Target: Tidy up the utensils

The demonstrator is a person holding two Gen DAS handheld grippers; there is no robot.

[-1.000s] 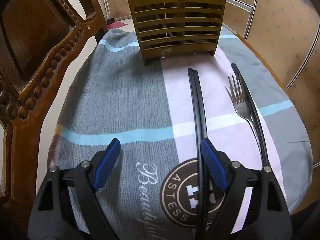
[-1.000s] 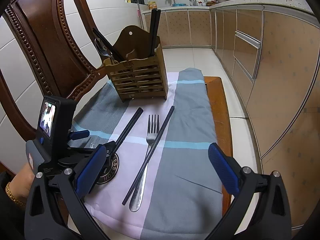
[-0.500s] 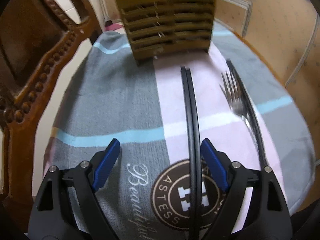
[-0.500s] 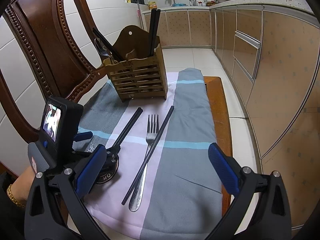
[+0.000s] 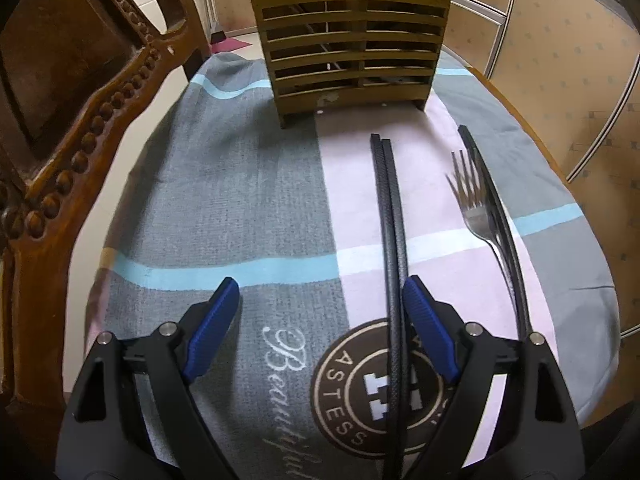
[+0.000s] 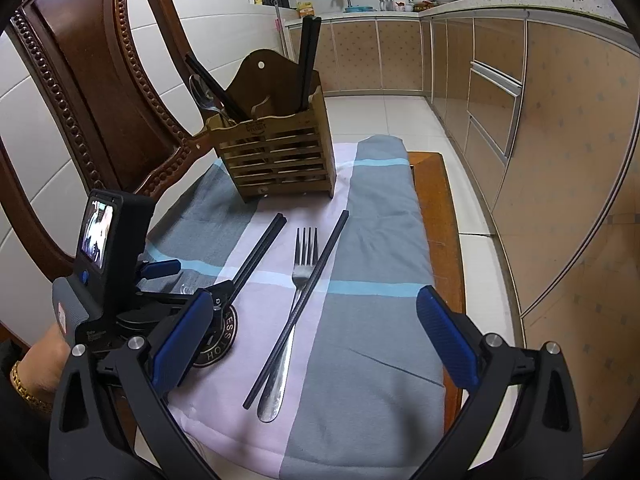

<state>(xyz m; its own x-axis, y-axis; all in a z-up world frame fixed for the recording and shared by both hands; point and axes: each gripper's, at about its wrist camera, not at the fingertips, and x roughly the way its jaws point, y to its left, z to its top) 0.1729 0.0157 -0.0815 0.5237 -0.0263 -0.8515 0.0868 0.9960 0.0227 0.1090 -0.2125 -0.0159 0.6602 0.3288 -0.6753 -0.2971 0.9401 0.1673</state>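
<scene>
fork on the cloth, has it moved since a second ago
No. In the right wrist view the fork lies as before, under the single chopstick, tines toward the wooden holder.

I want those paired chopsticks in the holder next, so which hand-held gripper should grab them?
Left. The left hand-held gripper is open with the paired chopsticks just inside its right finger; the right hand-held gripper hangs farther back.
</scene>
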